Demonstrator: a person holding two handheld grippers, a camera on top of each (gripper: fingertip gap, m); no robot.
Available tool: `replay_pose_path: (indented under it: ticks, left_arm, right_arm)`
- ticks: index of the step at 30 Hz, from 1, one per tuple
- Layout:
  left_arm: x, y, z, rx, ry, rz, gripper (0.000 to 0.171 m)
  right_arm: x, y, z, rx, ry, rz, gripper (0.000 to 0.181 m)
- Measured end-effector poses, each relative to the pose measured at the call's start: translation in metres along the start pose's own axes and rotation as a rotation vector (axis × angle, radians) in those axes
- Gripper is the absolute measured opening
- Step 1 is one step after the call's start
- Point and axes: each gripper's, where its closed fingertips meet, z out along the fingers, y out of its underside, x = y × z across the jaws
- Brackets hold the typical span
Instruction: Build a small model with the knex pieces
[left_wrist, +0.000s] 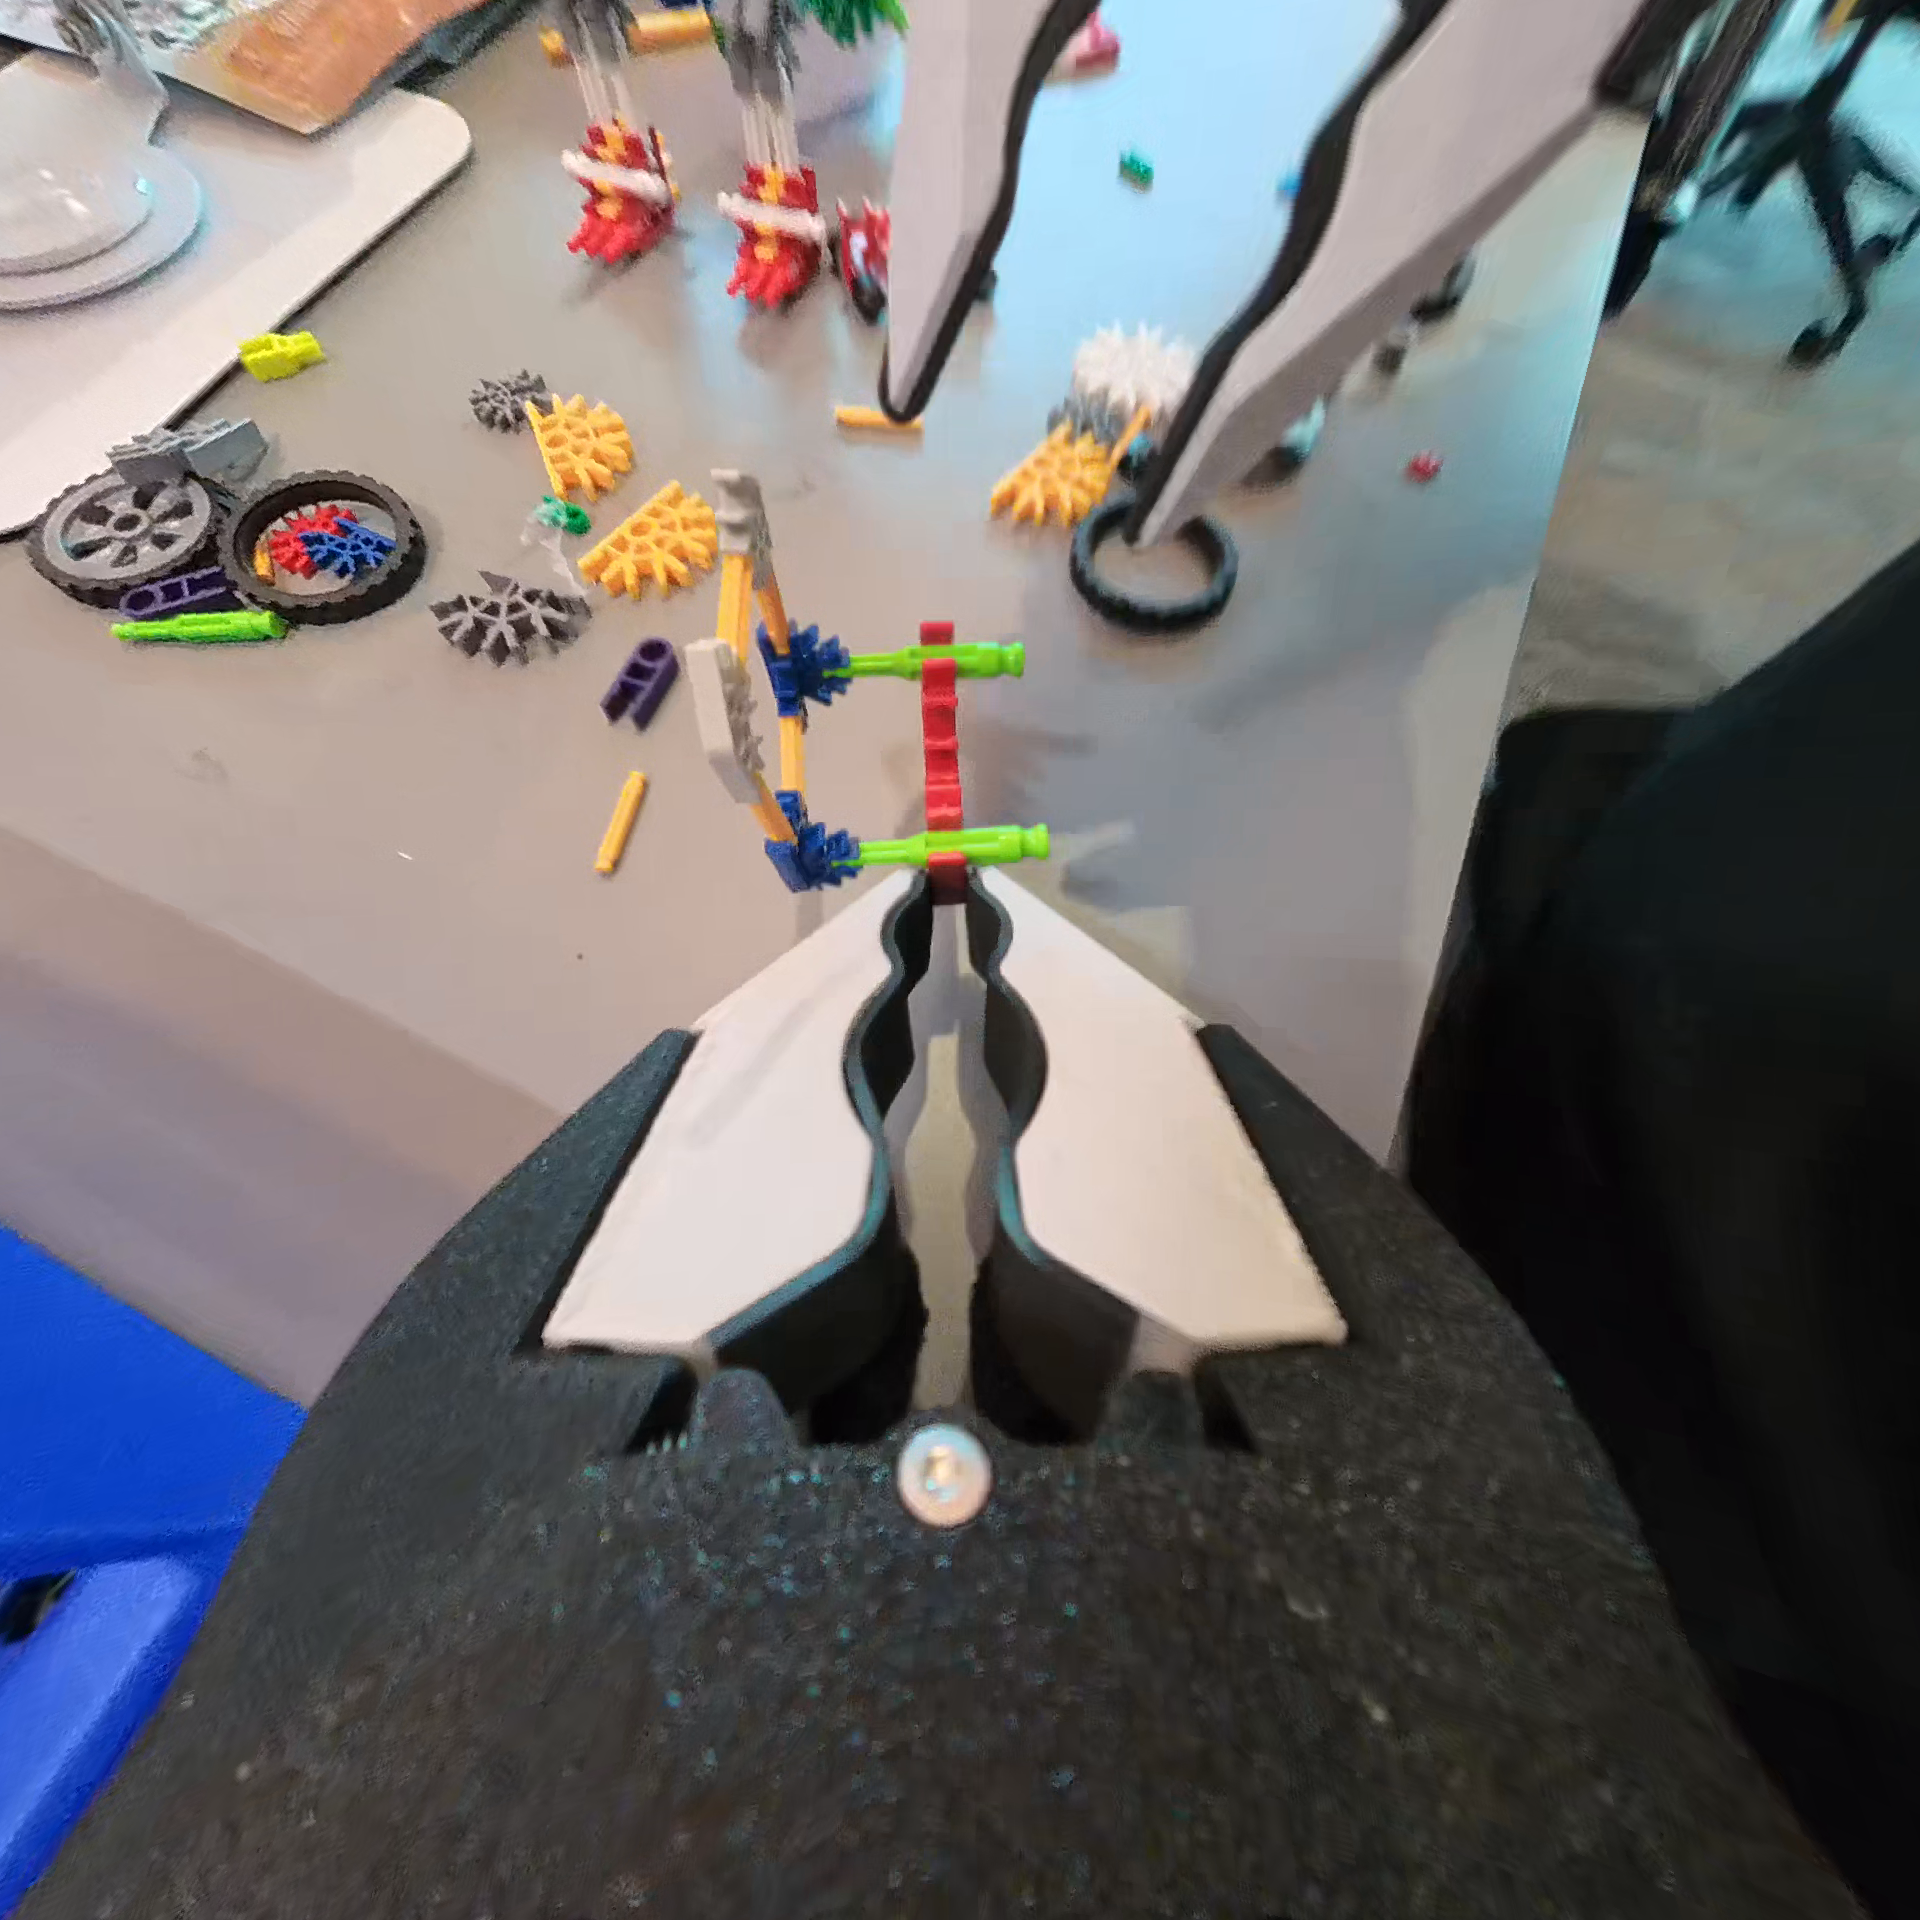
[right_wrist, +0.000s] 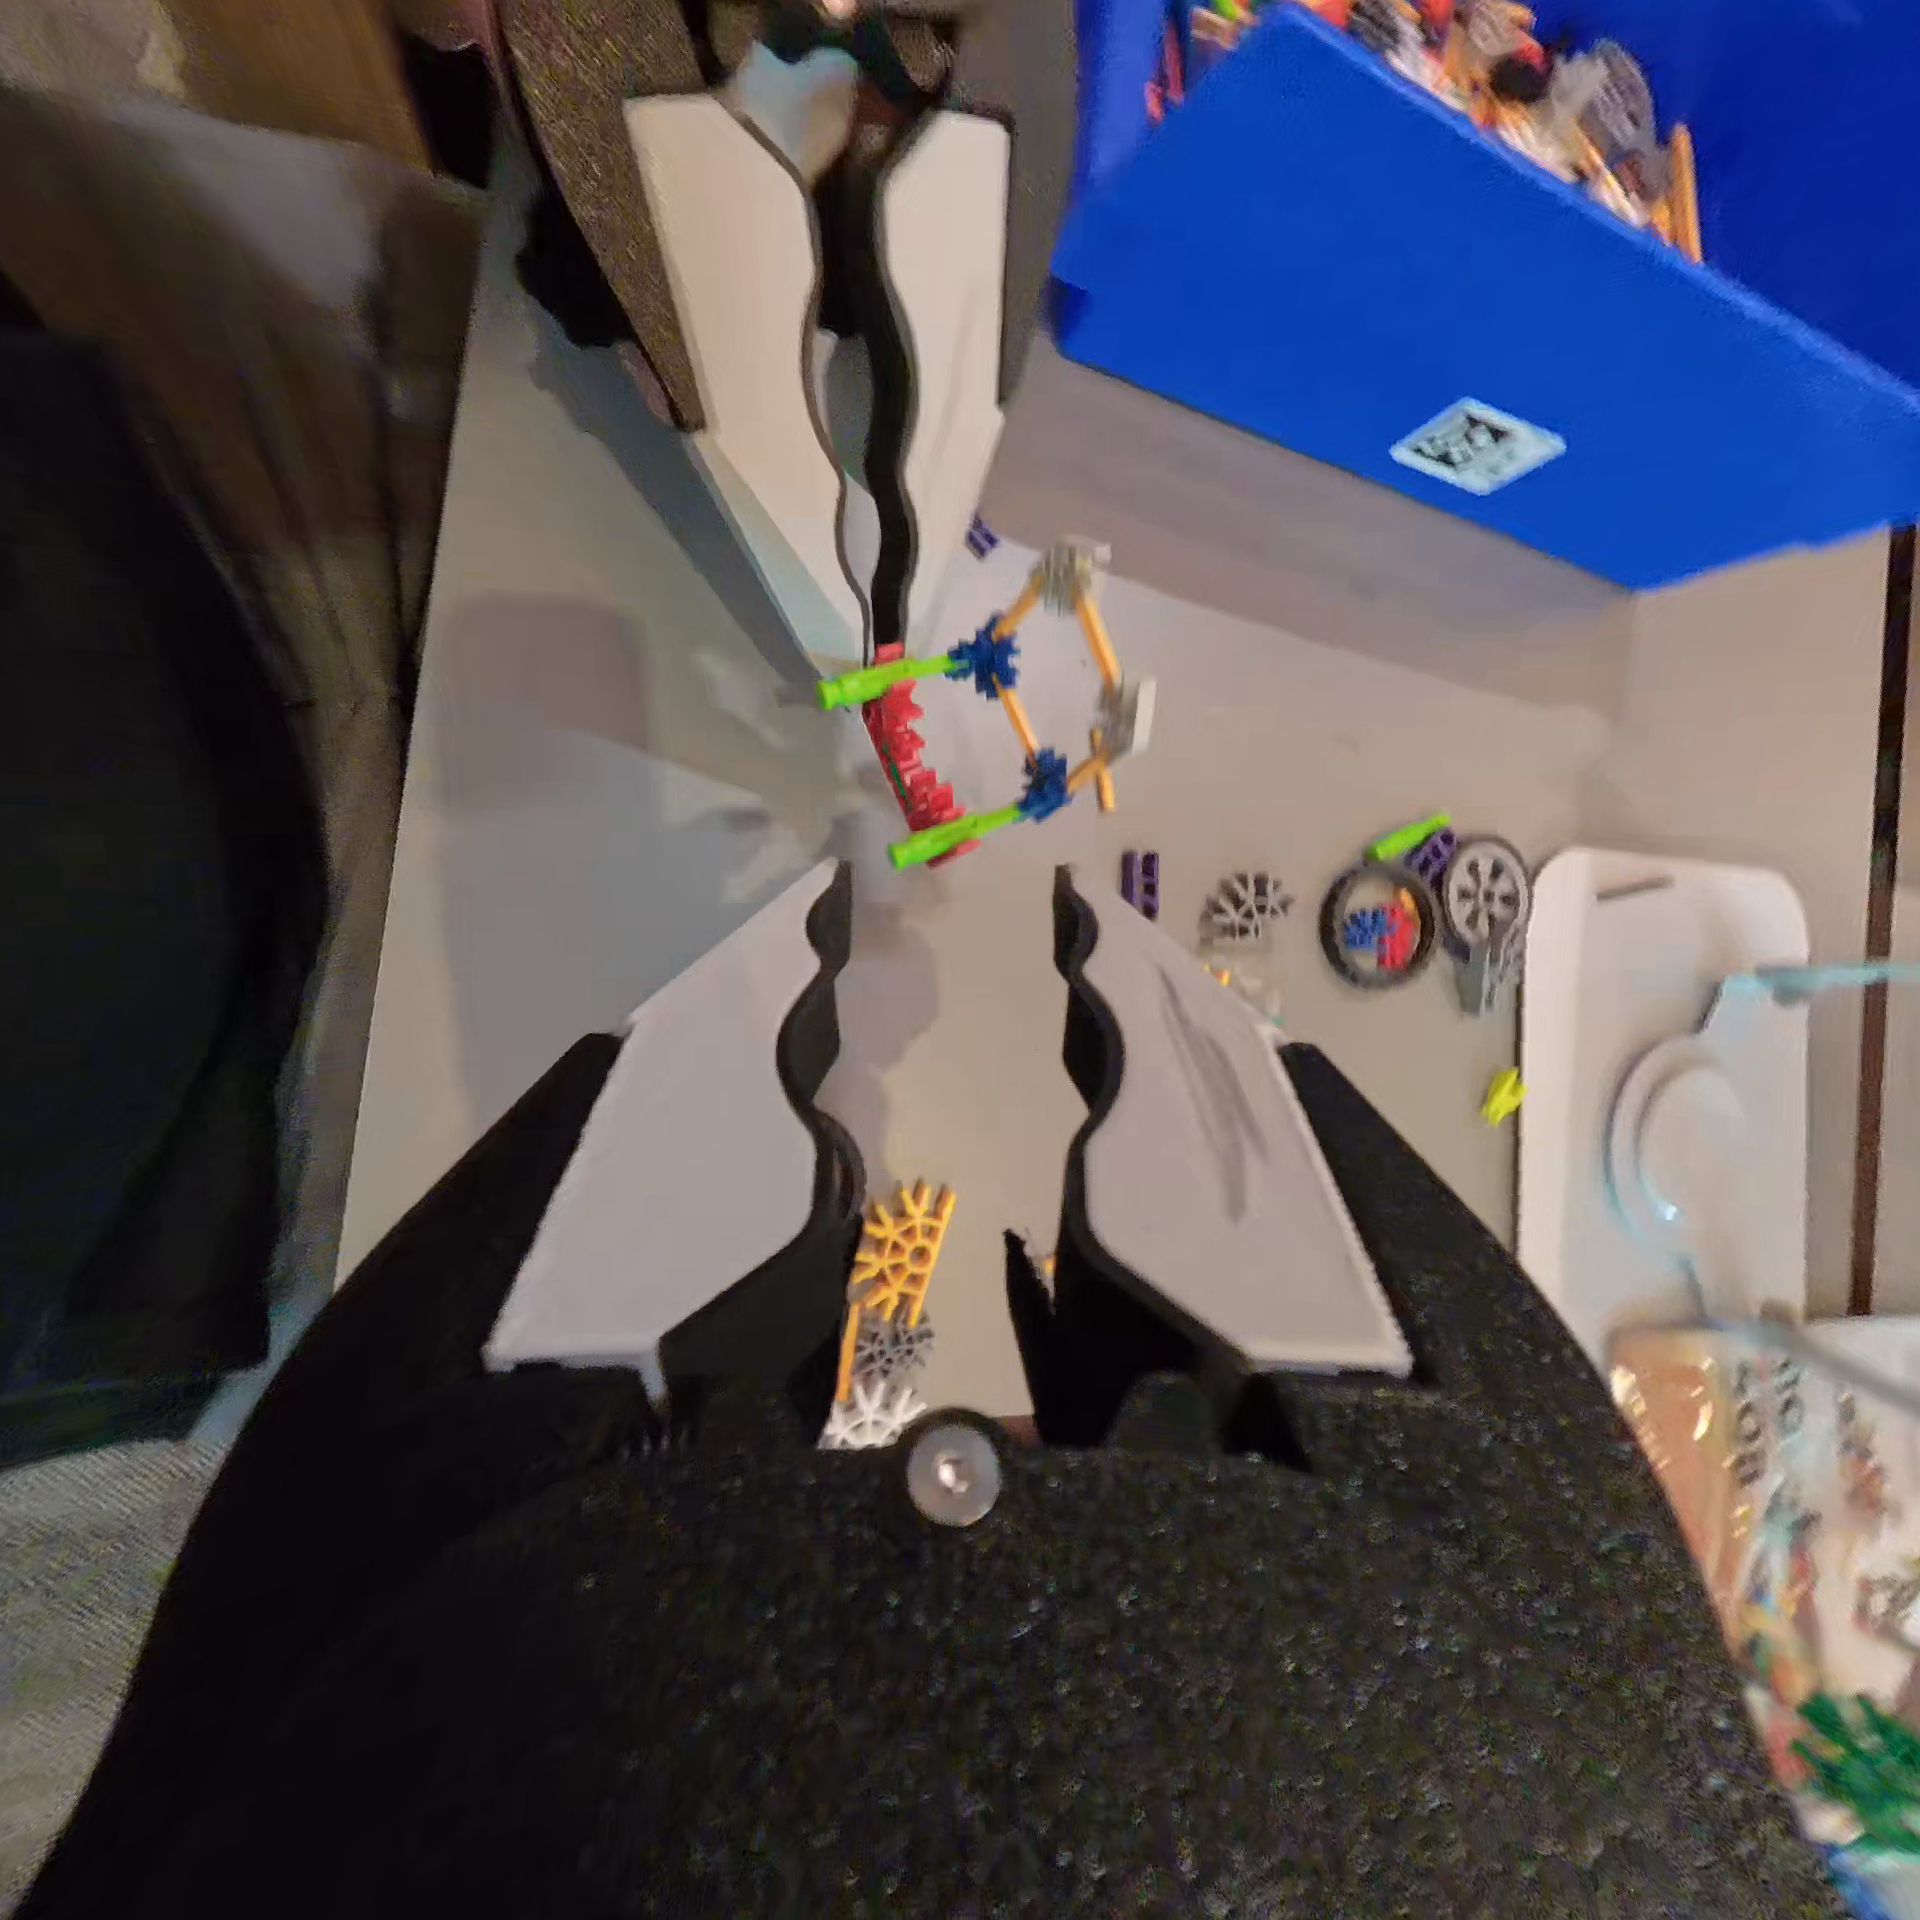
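The left claw (left_wrist: 945, 883) is pinching the near end of a red connector strip (left_wrist: 940, 743), its jaws closed tight on it, and is holding the attached toy frame (left_wrist: 831, 727) in the air above the grey desk (left_wrist: 312, 883). In the left wrist view two green rods (left_wrist: 935, 663) are crossing the strip toward blue connectors (left_wrist: 800, 665) at nine o'clock of it, with yellow rods and grey connectors beyond. The right claw (right_wrist: 951, 883) is gaping wide and empty, its tips just below the frame in its own view, at six o'clock of the strip. On the desk, a black ring (left_wrist: 1153, 571) is lying at one o'clock of the frame; wheels (left_wrist: 125, 530) and yellow fan pieces (left_wrist: 655, 540) are scattered toward ten o'clock. A blue bin (right_wrist: 1455, 312) is filling the right wrist view at one o'clock.
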Motion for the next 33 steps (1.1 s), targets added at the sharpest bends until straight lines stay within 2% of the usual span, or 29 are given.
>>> replay_pose_path:
  ticks: [5, 9, 12, 16, 19, 21, 26, 31, 33]
  left_arm:
    - [0.004, -0.035, -0.004, 0.169, 0.123, -0.216, 0.004]
    - [0.017, -0.062, 0.002, 0.293, 0.223, -0.316, 0.004]
    - [0.025, -0.083, 0.002, 0.413, 0.295, -0.355, 0.004]
    - [0.034, -0.104, 0.002, 0.553, 0.345, -0.354, 0.004]
    - [0.043, -0.115, 0.011, 0.585, 0.382, -0.354, 0.004]
    - [0.049, -0.125, 0.012, 0.617, 0.435, -0.365, 0.004]
    - [0.057, -0.145, 0.027, 0.651, 0.475, -0.368, 0.004]
    - [0.057, -0.157, 0.038, 0.636, 0.418, -0.326, 0.01]
    - [0.048, -0.154, 0.04, 0.605, 0.329, -0.277, 0.014]
  right_arm:
    - [0.003, 0.011, -0.006, 0.087, 0.094, 0.149, 0.039]
    - [0.007, 0.016, -0.013, 0.158, 0.153, 0.286, 0.037]
    - [0.009, 0.011, -0.029, 0.352, 0.107, 0.523, 0.024]
    - [0.001, 0.007, -0.048, 0.565, 0.026, 0.711, 0.016]
    - [0.004, 0.01, -0.064, 0.665, 0.077, 0.759, 0.013]
    - [0.002, 0.011, -0.076, 0.745, 0.051, 0.813, 0.013]
    - [0.004, 0.026, -0.098, 0.816, 0.092, 0.842, 0.007]
    - [0.006, 0.037, -0.118, 0.853, 0.08, 0.876, 0.004]
    - [0.006, 0.04, -0.124, 0.855, 0.069, 0.884, 0.004]
